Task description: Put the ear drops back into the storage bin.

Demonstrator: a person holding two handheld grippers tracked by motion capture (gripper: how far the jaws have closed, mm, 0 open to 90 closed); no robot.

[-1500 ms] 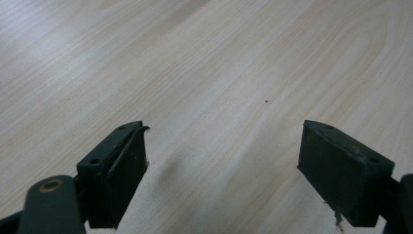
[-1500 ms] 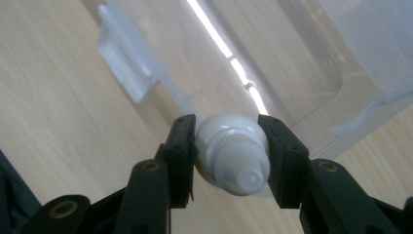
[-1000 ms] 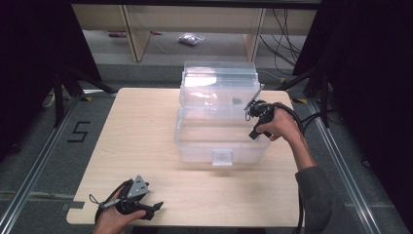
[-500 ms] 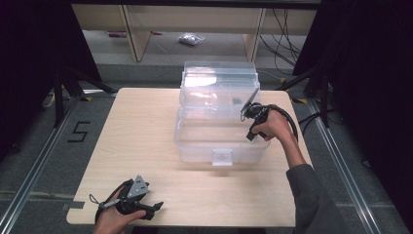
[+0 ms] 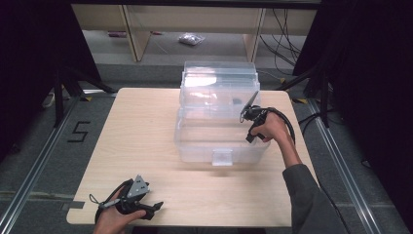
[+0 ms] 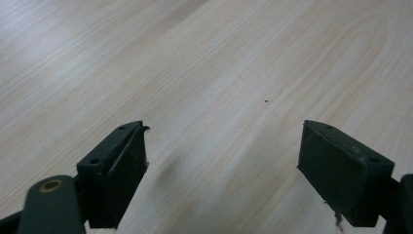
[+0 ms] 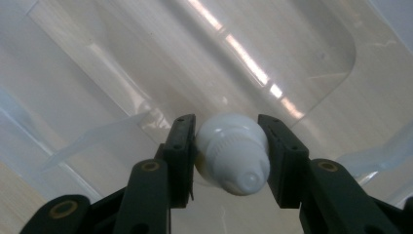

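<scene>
A small white bottle (image 7: 231, 153) with a ribbed cap sits between the jaws of my right gripper (image 7: 226, 134), which is shut on it. That gripper (image 5: 243, 116) hangs over the right side of a clear plastic storage box (image 5: 195, 146) in the middle of the wooden table, and the box's see-through floor (image 7: 146, 58) lies below the bottle. The box's clear lid (image 5: 219, 80) stands raised at the back. My left gripper (image 5: 155, 208) rests low by the table's front left edge. Its jaws (image 6: 221, 146) stand open with only bare wood between them.
The light wooden table (image 5: 141, 131) has free room left of the box and along the front. A white latch tab (image 5: 222, 157) sticks out of the box's front wall. Dark stands and cables flank the table, and shelving stands behind it.
My right hand has moved left and down with the white bottle, further in over the box. The left gripper has stayed where it was.
</scene>
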